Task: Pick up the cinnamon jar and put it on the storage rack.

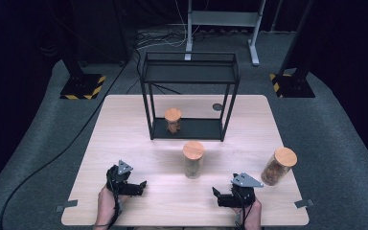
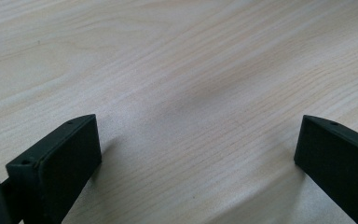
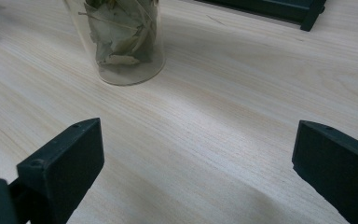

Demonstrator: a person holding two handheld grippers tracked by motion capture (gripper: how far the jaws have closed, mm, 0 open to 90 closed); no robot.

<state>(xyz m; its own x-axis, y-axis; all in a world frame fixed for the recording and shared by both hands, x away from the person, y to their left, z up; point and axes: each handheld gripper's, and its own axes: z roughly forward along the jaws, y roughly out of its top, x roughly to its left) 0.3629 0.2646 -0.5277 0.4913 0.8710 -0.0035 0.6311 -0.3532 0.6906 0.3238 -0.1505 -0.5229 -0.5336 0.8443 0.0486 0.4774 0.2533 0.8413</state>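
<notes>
Three glass jars with round wooden lids are on the light wood table (image 1: 124, 124). One small jar (image 1: 173, 120) stands on the bottom shelf of a black metal rack (image 1: 190, 72). A jar of dried leaves (image 1: 193, 159) (image 3: 121, 37) stands mid-table in front of the rack. A third jar (image 1: 279, 166) with brown contents stands near the right edge. My left gripper (image 1: 143, 187) (image 2: 198, 154) rests low over bare wood at the front left, open and empty. My right gripper (image 1: 215, 195) (image 3: 196, 163) sits at the front right, open, with the leaf jar ahead of it and apart.
A small dark disc (image 1: 217, 107) lies on the table behind the rack's right leg. Grey carpet surrounds the table, with stand bases marked in yellow and black (image 1: 82, 87) and cables (image 1: 48, 163) on the floor. A metal frame (image 1: 223, 24) stands at the back.
</notes>
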